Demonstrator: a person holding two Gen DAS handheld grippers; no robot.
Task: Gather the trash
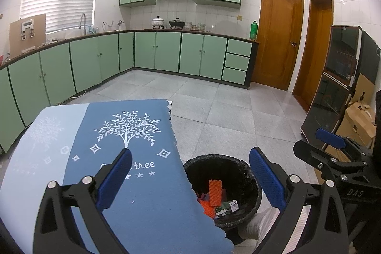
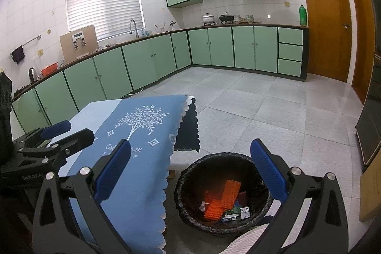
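Trash point(image 2: 222, 202): orange mesh pieces and crumpled wrappers inside black-lined bin point(image 2: 188, 173), on floor at table's point(image 1: 147, 206) 3 o'clock edge. Left gripper point(image 1: 190, 179) spread wide, empty. Right gripper point(image 2: 190, 170) likewise wide, empty, above bin.

So there's a table covered by a two-tone blue cloth with a white tree print and scalloped edges point(image 1: 133, 158) point(image 2: 133, 135), nothing lying on top as far as I can tell. Just beside it, on the pale grey tiled floor point(image 1: 226, 111) point(image 2: 273, 116), sits a round black bag-lined trash bin point(image 1: 254, 187) point(image 2: 183, 185) holding orange mesh pieces and wrappers.
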